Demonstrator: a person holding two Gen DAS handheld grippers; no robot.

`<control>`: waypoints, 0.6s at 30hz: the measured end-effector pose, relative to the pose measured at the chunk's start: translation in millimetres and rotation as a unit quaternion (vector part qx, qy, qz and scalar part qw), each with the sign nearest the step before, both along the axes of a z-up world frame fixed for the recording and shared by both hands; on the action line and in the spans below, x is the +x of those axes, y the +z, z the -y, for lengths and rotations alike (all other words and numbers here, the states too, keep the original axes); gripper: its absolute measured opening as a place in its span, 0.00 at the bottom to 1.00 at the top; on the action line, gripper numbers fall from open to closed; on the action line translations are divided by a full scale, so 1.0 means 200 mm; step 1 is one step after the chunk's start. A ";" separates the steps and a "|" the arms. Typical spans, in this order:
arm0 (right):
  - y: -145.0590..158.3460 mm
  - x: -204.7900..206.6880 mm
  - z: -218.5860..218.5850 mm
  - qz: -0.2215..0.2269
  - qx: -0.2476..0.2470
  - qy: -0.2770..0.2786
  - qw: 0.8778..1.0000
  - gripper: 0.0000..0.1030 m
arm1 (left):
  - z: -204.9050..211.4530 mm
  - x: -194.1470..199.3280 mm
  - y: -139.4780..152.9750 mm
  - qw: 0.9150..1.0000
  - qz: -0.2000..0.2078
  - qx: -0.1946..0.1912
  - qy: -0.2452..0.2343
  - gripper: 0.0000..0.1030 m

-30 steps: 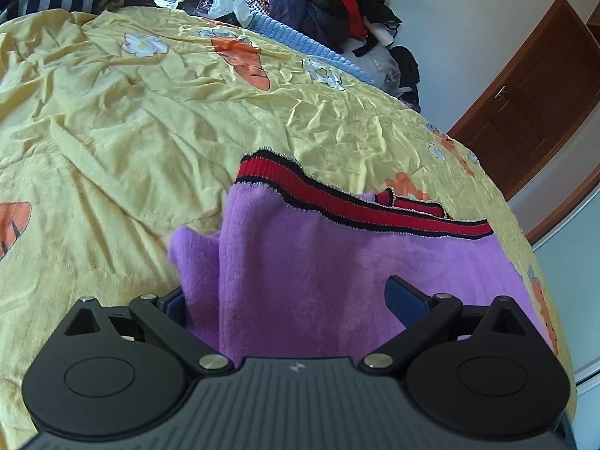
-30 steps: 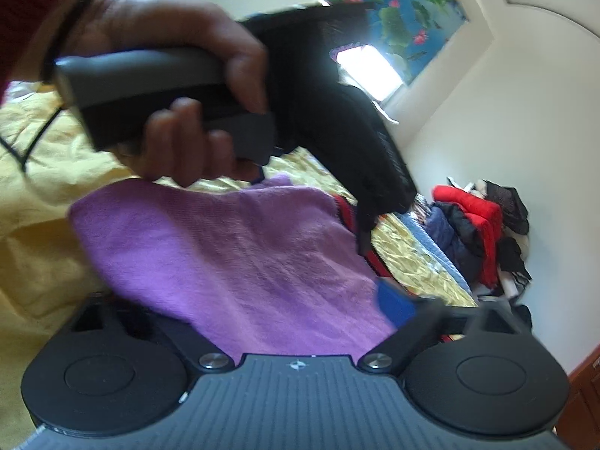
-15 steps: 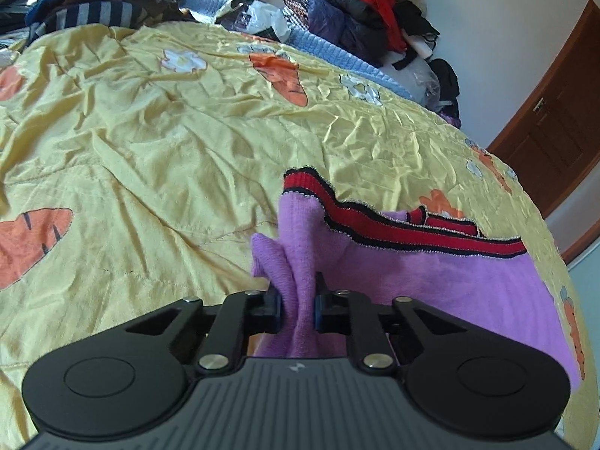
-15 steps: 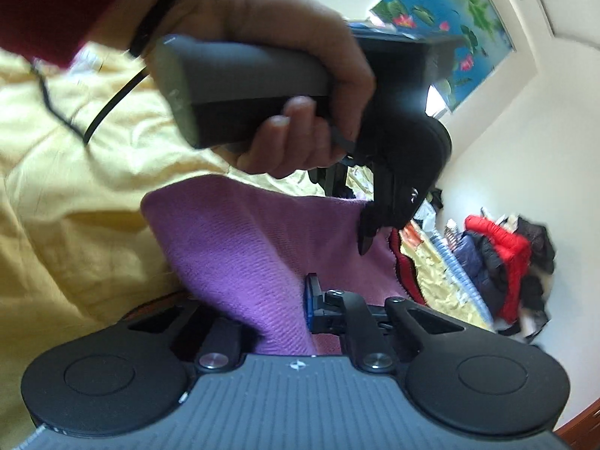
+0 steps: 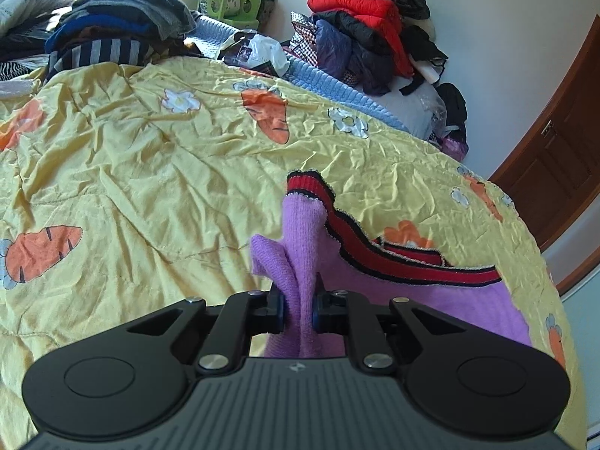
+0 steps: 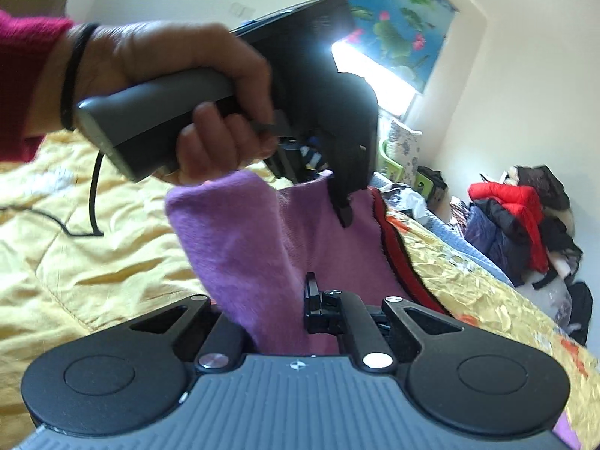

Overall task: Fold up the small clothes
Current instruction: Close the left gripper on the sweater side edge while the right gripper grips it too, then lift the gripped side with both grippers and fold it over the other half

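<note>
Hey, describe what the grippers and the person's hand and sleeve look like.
Each gripper is black: two round discs flanking a ribbed grey body with a small white logo, silver pivot screws, and blue-padded fingers. Seen from the right wrist camera, the left gripper has a grey handle trailing a black cable. The hand wears a dark wristband and a red knit sleeve.

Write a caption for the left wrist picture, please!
Left gripper pinches a purple sweater with red trim above a yellow carrot-print bedspread.
</note>
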State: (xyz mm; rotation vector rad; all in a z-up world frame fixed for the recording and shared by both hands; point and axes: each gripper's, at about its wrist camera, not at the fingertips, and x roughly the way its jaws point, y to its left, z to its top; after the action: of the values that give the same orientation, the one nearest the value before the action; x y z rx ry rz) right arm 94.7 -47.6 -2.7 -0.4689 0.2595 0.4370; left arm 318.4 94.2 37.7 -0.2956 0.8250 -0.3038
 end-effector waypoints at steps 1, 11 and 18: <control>0.02 -0.01 0.03 -0.001 0.009 -0.004 1.000 0.09 | 0.02 -0.01 0.02 1.000 0.003 0.001 0.001 0.12; 0.12 -0.08 0.33 -0.007 0.089 -0.034 0.995 0.09 | 0.22 -0.07 0.17 1.000 0.025 0.002 0.009 0.12; 0.15 -0.08 0.46 -0.010 0.121 -0.051 0.991 0.07 | 0.35 -0.09 0.22 0.999 0.034 0.004 0.025 0.12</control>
State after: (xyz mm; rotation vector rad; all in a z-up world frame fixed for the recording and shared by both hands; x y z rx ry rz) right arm 78.7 -139.3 28.0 -0.2124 0.2456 0.3681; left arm 300.7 23.7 82.6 -0.2967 0.7500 -0.2616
